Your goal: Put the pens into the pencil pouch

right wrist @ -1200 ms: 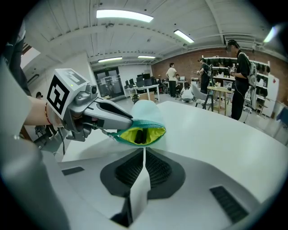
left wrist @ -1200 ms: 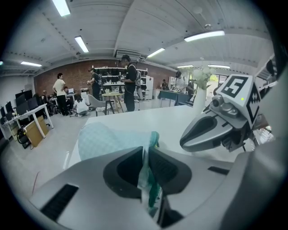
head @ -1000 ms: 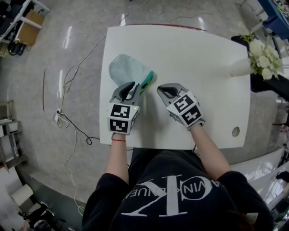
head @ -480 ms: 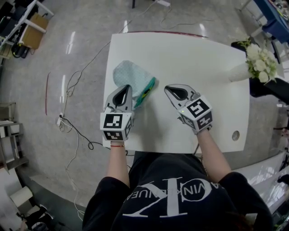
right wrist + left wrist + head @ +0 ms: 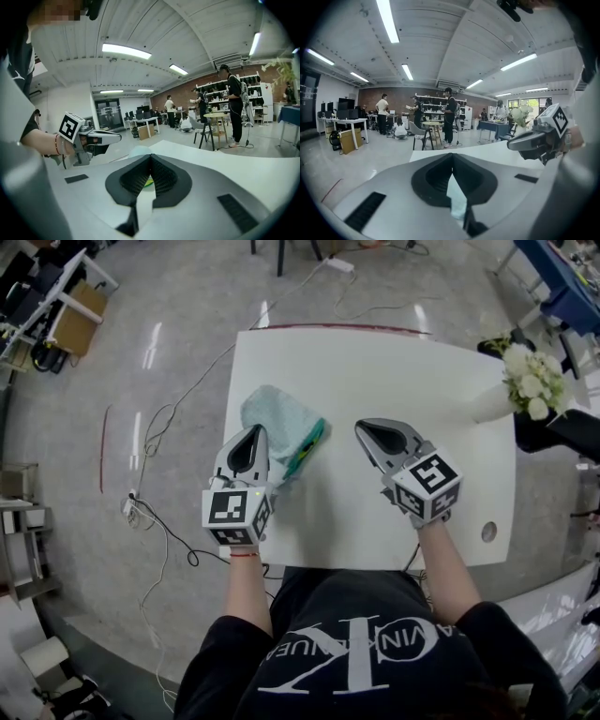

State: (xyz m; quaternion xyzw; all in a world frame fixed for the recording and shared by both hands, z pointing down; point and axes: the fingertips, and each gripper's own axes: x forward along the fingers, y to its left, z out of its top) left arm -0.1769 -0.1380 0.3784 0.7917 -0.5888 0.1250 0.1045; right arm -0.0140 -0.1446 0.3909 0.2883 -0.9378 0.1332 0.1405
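Note:
A pale mint pencil pouch (image 5: 279, 418) lies flat on the white table (image 5: 375, 362), its teal and green opening edge (image 5: 310, 443) facing right. I cannot make out single pens there. My left gripper (image 5: 254, 433) hovers over the pouch's near left part, jaws shut with nothing in them; the pouch (image 5: 457, 200) shows below its tips (image 5: 451, 157). My right gripper (image 5: 366, 428) hangs to the right of the pouch, apart from it, shut and empty. From the right gripper view (image 5: 150, 157) the pouch (image 5: 139, 151) lies just ahead, beside the left gripper (image 5: 89, 138).
A white vase of white flowers (image 5: 521, 381) stands at the table's far right edge. A round hole (image 5: 488, 532) sits in the near right corner. Cables (image 5: 164, 512) trail on the floor to the left. People and chairs (image 5: 425, 133) are far off in the room.
The left jaws, open at the pouch's near edge a second ago, have shut. Both grippers have lifted off the table and tipped more level. The pouch stays on the table.

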